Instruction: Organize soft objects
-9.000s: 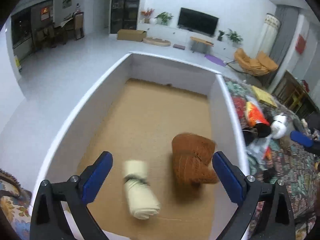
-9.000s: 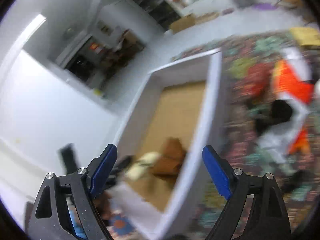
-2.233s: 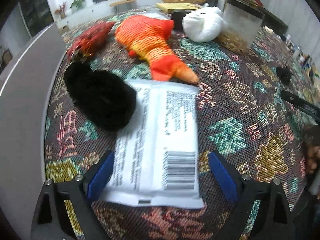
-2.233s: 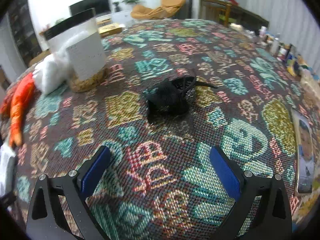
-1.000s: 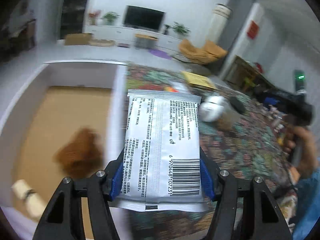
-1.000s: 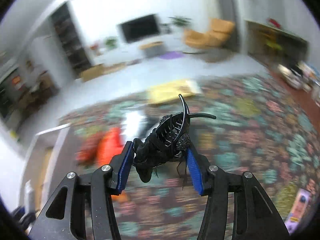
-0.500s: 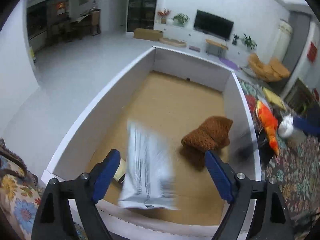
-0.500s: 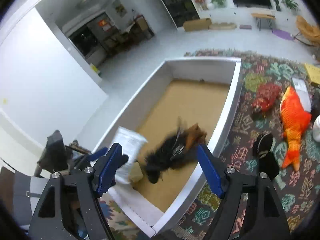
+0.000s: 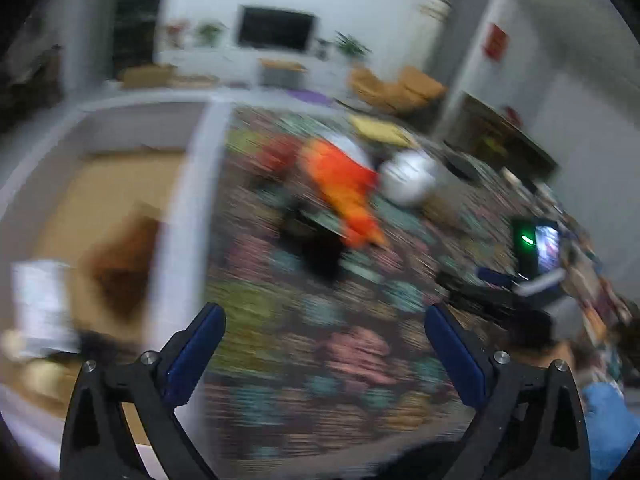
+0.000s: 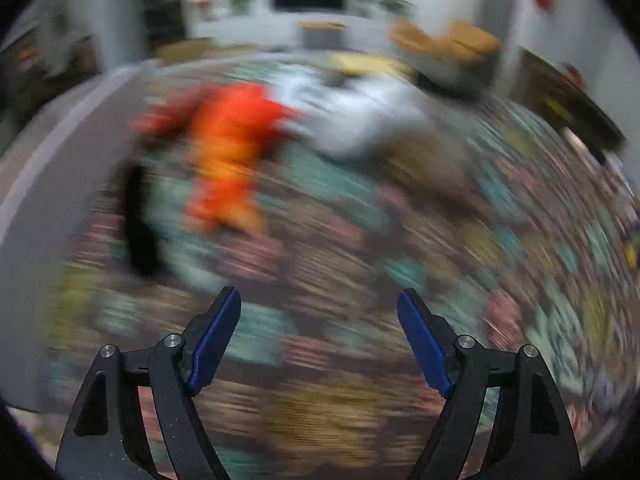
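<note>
Both tools have swung away from the white box and now face the patterned tabletop [image 10: 328, 264]; the white packet [image 9: 40, 308] and the dark hair claw they carried a second ago are no longer held. The left tool [image 9: 325, 356] has just been opening and stands wide with nothing between its blue pads. The right tool [image 10: 319, 336] has likewise been opening and is empty. Beyond them, heavily blurred, lie an orange plush fish [image 10: 228, 152], a black soft lump [image 9: 316, 244] and a white plush [image 9: 408, 178], all outside the box [image 9: 188, 184]. Inside it, the packet rests beside a brown plush [image 9: 120, 260]. Judging by the smear, both hands are travelling fast. My worry is a misjudged approach: a tool could knock the fish or the jar-like thing near the white plush, or close on the cloth instead of a toy.
</note>
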The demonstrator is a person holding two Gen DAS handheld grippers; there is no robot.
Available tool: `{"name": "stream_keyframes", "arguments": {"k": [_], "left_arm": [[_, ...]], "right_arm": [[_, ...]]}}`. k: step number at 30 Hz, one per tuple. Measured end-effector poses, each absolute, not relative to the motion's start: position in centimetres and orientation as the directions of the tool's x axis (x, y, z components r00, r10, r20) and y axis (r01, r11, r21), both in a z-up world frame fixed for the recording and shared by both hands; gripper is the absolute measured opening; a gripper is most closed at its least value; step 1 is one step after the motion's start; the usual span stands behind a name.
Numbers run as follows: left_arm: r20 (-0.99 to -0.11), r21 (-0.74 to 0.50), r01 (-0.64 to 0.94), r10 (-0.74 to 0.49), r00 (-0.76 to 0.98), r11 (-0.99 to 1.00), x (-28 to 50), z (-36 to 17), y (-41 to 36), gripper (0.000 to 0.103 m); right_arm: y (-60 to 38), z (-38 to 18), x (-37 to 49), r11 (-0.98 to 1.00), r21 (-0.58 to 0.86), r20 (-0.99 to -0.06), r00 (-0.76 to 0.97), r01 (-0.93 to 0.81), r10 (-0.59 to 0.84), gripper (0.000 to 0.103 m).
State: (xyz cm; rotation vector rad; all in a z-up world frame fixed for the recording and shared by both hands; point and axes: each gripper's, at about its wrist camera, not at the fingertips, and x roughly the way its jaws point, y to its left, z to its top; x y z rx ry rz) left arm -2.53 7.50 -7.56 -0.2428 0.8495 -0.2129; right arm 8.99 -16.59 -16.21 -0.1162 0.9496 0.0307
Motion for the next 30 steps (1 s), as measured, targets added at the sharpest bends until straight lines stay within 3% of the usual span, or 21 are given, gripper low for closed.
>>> {"name": "stream_keyframes", "arguments": {"k": [2, 7, 17, 30], "left_arm": [[-0.746, -0.306, 0.131, -0.324, 0.581, 0.943, -1.1, -10.8, 3.7, 0.099], [-0.812, -0.176, 0.137, -0.223, 0.539, 0.975, 2.9, -16.5, -0.5, 0.099], [-0.806, -0.018, 0.173, -0.117, 0.581, 0.985, 6.9, -18.8, -1.8, 0.103], [-0.800, -0.018, 0.169, -0.116, 0.589, 0.985, 6.9, -18.8, -1.9, 0.103]], "right_arm": [[-19.2, -17.2, 9.0, 0.996, -0.091, -0.813, 0.577, -0.007, -0.070, 0.083], [-23.0, -18.3, 9.6, 0.994, -0.090, -0.781, 0.615, 0.068, -0.112, 0.088], [-24.8, -18.9, 10.6, 0.996, -0.020, -0.776, 0.628, 0.082, -0.067, 0.091], [-24.0, -18.5, 9.8, 0.996, -0.027, -0.774, 0.628, 0.084, -0.074, 0.091]]}}
